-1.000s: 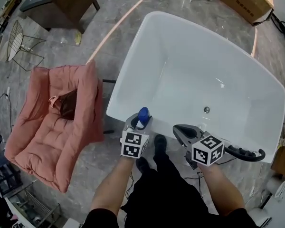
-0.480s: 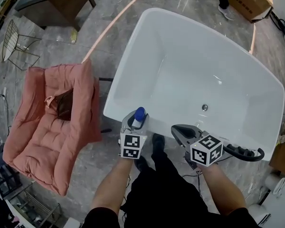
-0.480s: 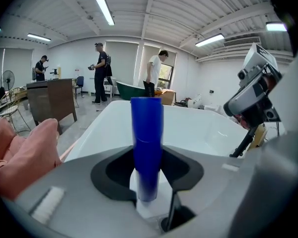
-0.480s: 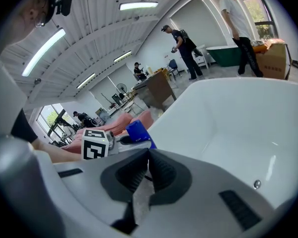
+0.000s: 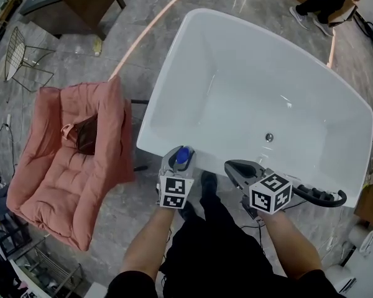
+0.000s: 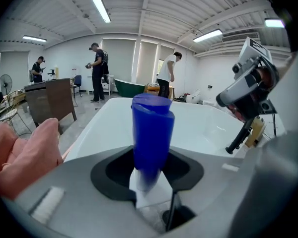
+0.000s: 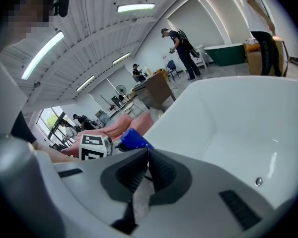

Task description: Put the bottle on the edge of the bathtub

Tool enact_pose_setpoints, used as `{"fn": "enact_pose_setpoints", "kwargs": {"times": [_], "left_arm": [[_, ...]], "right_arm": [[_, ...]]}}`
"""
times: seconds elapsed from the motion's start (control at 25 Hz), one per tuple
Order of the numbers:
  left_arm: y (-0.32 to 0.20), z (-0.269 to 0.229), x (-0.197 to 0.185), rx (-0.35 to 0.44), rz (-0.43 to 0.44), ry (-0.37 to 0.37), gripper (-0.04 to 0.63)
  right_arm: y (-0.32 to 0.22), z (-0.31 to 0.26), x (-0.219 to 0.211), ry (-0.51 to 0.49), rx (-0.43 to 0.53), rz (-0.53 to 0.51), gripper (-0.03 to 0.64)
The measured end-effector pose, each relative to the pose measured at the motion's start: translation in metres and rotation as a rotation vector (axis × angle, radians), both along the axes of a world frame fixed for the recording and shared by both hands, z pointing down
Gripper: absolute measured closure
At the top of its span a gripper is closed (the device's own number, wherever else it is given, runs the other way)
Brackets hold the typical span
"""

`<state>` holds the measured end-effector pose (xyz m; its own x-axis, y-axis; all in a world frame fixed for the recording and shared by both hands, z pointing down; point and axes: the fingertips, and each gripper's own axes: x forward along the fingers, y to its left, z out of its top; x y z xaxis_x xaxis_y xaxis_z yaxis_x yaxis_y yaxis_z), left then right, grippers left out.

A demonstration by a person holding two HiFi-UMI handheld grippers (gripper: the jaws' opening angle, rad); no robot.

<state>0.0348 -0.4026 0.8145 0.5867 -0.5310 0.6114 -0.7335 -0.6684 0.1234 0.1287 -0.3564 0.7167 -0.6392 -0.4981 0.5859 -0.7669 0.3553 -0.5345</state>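
Because the bottle (image 6: pixel 151 133) must end standing on the rim of the bathtub (image 5: pixel 165 73), the left tool (image 5: pixel 179 161) grips it around the body with the blue cap up, jaws clamped wide on it. It hangs right at the tub's near corner; I judge it is not yet set down. The right tool (image 7: pixel 148 157), jaws together and empty, hovers beside it near that rim, leaving the spot free.
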Motion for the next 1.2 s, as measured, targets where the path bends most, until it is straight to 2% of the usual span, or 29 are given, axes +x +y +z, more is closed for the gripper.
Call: {"fn": "enact_pose_setpoints", "kwargs": {"times": [0.16, 0.68, 0.96, 1.2], "left_arm": [[0.014, 0.008, 0.002, -0.029, 0.047, -0.062, 0.432], [0.028, 0.013, 0.004, -0.125, 0.162, -0.168, 0.428], [0.026, 0.0, 0.007, -0.135, 0.183, -0.177, 0.426], [0.029, -0.016, 0.01, -0.152, 0.193, -0.156, 0.416]], "right_arm": [[0.002, -0.006, -0.001, -0.009, 0.011, 0.004, 0.604], [0.017, -0.018, 0.008, -0.052, 0.02, 0.056, 0.604], [0.018, -0.025, 0.012, -0.063, 0.03, 0.069, 0.604], [0.018, -0.036, 0.012, -0.067, 0.036, 0.075, 0.604]]}}
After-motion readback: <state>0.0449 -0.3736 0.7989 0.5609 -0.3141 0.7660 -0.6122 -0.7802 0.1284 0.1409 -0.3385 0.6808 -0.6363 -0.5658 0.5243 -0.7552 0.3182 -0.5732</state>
